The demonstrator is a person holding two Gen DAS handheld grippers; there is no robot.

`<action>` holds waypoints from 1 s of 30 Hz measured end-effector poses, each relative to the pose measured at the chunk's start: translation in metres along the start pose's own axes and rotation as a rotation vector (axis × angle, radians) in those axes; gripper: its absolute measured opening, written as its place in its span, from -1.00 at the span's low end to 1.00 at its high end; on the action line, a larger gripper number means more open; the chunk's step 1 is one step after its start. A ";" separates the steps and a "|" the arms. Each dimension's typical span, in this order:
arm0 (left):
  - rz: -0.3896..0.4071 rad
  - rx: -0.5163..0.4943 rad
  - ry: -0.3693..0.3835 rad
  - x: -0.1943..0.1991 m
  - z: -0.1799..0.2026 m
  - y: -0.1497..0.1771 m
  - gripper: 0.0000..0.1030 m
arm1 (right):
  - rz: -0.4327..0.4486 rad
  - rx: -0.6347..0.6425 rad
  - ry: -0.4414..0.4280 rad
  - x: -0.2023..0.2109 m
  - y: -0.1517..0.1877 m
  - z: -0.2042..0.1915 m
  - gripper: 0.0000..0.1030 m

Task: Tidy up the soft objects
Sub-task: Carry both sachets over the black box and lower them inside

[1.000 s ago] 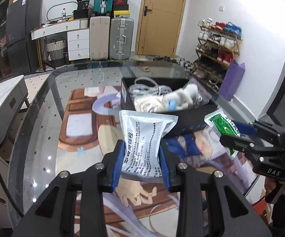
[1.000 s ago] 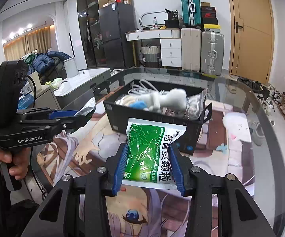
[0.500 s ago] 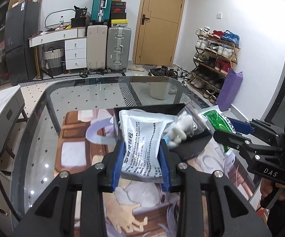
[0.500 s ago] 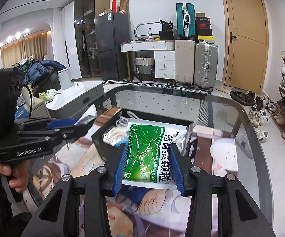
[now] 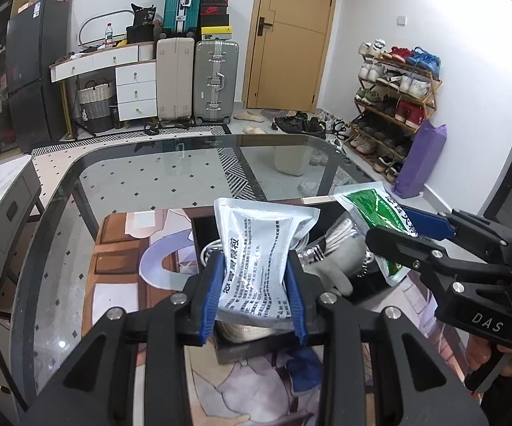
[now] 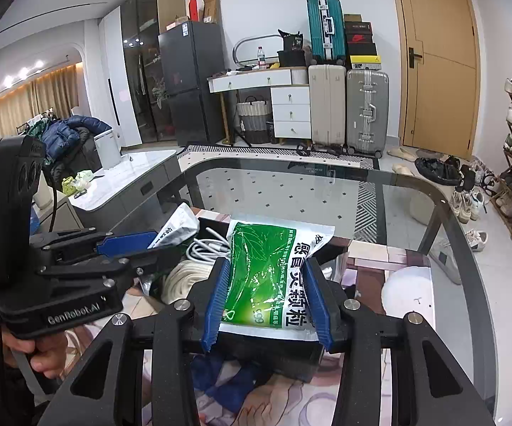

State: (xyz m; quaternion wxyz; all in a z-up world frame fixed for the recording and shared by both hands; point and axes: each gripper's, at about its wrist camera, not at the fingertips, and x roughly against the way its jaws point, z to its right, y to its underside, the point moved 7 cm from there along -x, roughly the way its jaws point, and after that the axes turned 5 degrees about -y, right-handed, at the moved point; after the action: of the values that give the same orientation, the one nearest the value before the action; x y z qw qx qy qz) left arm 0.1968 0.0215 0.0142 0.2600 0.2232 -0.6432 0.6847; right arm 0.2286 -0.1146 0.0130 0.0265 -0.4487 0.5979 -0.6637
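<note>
My left gripper [image 5: 256,293] has its fingers clamped on the silver pouch [image 5: 259,248]. My right gripper [image 6: 266,298] squeezes the green pouch [image 6: 270,266]. I hold both over the black box [image 5: 202,229] at 12 o'clock on the worktop [image 5: 131,177], ready to drop in.
</note>
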 end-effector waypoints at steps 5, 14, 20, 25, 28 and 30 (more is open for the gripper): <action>-0.026 -0.019 -0.020 -0.018 0.004 0.000 -0.37 | -0.028 -0.001 0.004 -0.023 -0.006 0.009 -0.17; -0.030 -0.046 -0.049 -0.031 0.008 0.000 -0.37 | -0.114 0.002 0.010 -0.057 0.005 0.021 -0.17; -0.029 -0.039 -0.032 -0.029 0.008 -0.001 -0.37 | -0.145 0.009 -0.008 -0.068 0.012 0.018 -0.17; -0.027 -0.046 -0.024 -0.027 0.010 -0.003 -0.37 | -0.162 0.009 -0.016 -0.077 0.014 0.018 -0.17; -0.034 -0.046 -0.020 -0.030 0.010 -0.002 -0.37 | -0.151 0.025 0.006 -0.077 0.014 0.019 -0.11; -0.043 -0.039 -0.010 -0.032 0.010 -0.001 -0.37 | -0.120 0.042 0.040 -0.070 0.011 0.021 -0.02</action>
State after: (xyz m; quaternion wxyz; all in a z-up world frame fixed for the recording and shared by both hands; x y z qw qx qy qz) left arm 0.2218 0.0094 -0.0046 0.2759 0.2352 -0.6528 0.6652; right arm 0.2776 -0.0943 -0.0379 -0.0158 -0.4697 0.5562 -0.6854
